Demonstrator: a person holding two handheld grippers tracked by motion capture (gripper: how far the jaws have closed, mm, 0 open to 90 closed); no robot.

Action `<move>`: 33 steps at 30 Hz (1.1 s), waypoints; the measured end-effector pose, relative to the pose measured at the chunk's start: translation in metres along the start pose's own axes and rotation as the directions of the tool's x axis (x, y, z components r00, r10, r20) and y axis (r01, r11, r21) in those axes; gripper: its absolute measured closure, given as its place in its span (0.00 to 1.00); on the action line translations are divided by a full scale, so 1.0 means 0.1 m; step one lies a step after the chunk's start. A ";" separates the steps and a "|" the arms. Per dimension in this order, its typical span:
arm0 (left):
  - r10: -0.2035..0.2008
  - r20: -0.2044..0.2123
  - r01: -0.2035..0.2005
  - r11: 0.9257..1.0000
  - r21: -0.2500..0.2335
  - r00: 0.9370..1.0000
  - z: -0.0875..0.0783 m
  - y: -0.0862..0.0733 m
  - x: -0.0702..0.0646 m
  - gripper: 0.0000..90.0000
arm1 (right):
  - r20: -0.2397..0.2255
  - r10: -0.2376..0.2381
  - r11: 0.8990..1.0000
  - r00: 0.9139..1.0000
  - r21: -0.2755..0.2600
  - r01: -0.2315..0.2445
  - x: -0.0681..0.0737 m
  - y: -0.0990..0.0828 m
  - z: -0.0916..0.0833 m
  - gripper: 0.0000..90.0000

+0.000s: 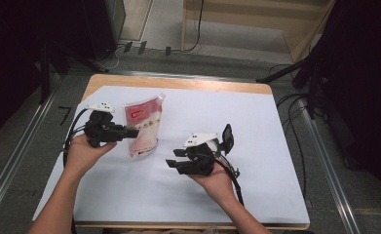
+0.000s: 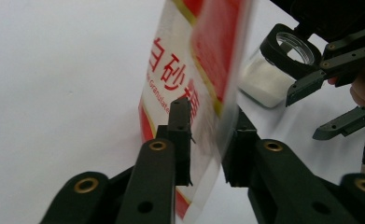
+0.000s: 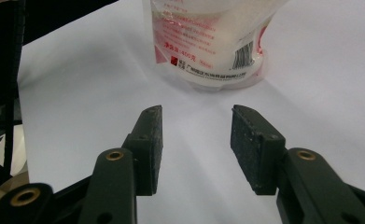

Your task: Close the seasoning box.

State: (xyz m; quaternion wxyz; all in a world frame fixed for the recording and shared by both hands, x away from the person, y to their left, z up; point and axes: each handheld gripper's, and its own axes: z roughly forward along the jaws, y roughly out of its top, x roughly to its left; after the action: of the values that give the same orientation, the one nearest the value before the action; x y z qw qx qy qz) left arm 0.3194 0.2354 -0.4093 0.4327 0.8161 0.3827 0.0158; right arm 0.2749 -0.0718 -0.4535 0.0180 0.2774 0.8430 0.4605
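The bag of sugar (image 1: 143, 127) stands upright on the white table (image 1: 256, 126), left of the middle. It is red and white with a clear part that shows the white sugar inside.

The left tool (image 1: 129, 131) lies almost flat in the left hand (image 1: 83, 151) and points to 3 o'clock at the bag. In the left gripper view its two black jaws sit on either side of the bag's edge (image 2: 203, 93). The jaws are a little apart and the bag is between them, but the pads do not look pressed tight on it.

The right tool (image 1: 174, 158) rests in the right hand (image 1: 217, 183), palm up. It points to 9 o'clock, low over the table. In the right gripper view its jaws stand apart with nothing between them, and the bag (image 3: 213, 42) stands at 12 o'clock ahead.

A small jar (image 2: 276, 70) with white stuff in it sits by the right tool.
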 end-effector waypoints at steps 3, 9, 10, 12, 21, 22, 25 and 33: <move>0.001 -0.004 -0.001 1.000 0.000 1.000 -0.01 -0.01 0.00 0.79 | -0.009 -0.003 1.000 1.000 0.002 0.003 0.01 0.02 0.01 0.62; 0.020 -0.037 -0.021 1.000 -0.023 0.999 -0.02 -0.06 -0.02 0.68 | -0.019 -0.003 1.000 1.000 0.002 0.003 0.00 0.05 0.00 0.63; 0.022 -0.041 -0.023 1.000 -0.017 0.999 -0.03 -0.07 -0.03 0.66 | -0.020 -0.006 1.000 1.000 0.001 0.006 -0.01 0.06 0.00 0.64; 0.024 -0.044 -0.025 1.000 -0.019 0.999 -0.03 -0.08 -0.04 0.65 | -0.022 -0.008 1.000 1.000 0.003 0.008 -0.01 0.07 0.01 0.64; 0.029 -0.042 -0.029 1.000 -0.008 0.999 -0.06 -0.09 -0.07 0.56 | -0.018 -0.010 1.000 1.000 0.023 0.010 -0.02 0.09 0.01 0.64; 0.029 -0.036 -0.030 0.999 -0.019 0.999 -0.07 -0.09 -0.07 0.55 | -0.015 -0.012 1.000 1.000 0.024 0.012 -0.02 0.09 0.01 0.64; 0.020 -0.023 -0.021 0.999 -0.047 1.000 -0.13 -0.08 -0.07 0.52 | -0.016 -0.010 1.000 1.000 0.026 0.010 -0.03 0.09 0.01 0.64; 0.026 -0.049 -0.028 0.999 -0.028 0.998 -0.19 -0.10 -0.07 0.50 | -0.017 -0.009 1.000 1.000 0.029 0.009 -0.04 0.09 0.00 0.64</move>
State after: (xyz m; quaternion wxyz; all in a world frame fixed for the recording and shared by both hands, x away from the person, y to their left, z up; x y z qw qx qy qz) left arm 0.3021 0.2471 -0.4026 0.4346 0.8143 0.3818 0.0472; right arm 0.2823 -0.0696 -0.4477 0.0090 0.2700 0.8510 0.4504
